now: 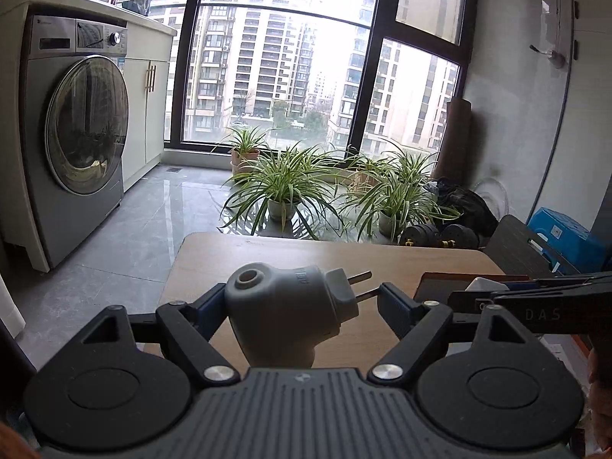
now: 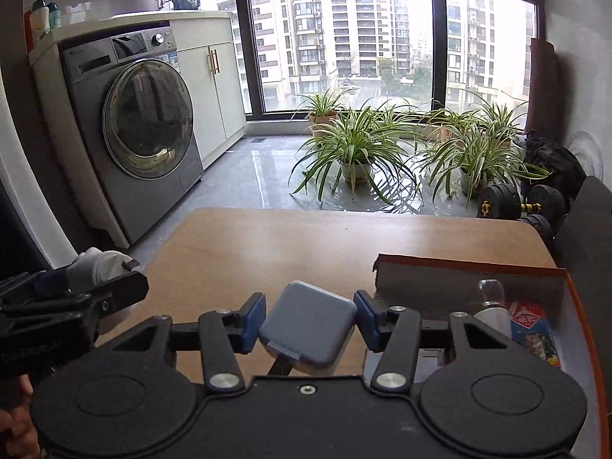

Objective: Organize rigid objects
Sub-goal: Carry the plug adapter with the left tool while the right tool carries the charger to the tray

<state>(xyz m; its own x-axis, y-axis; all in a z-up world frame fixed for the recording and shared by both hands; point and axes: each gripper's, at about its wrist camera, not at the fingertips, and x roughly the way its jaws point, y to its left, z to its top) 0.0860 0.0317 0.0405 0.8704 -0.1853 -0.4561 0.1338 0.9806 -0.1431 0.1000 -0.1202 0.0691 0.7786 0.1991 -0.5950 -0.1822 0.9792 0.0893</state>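
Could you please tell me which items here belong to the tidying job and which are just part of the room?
Job:
- grey plug adapter in left gripper
- grey-blue square case in right gripper
- orange-edged box
- wooden table

Lying about:
- washing machine
- potted plants
- dumbbells

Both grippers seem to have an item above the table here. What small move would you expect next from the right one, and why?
Probably carry the grey square adapter rightward over the orange-rimmed box and lower it in. The right gripper has it between its blue pads, the box sits just beside it and already holds items, and the left gripper has its own grey plug.
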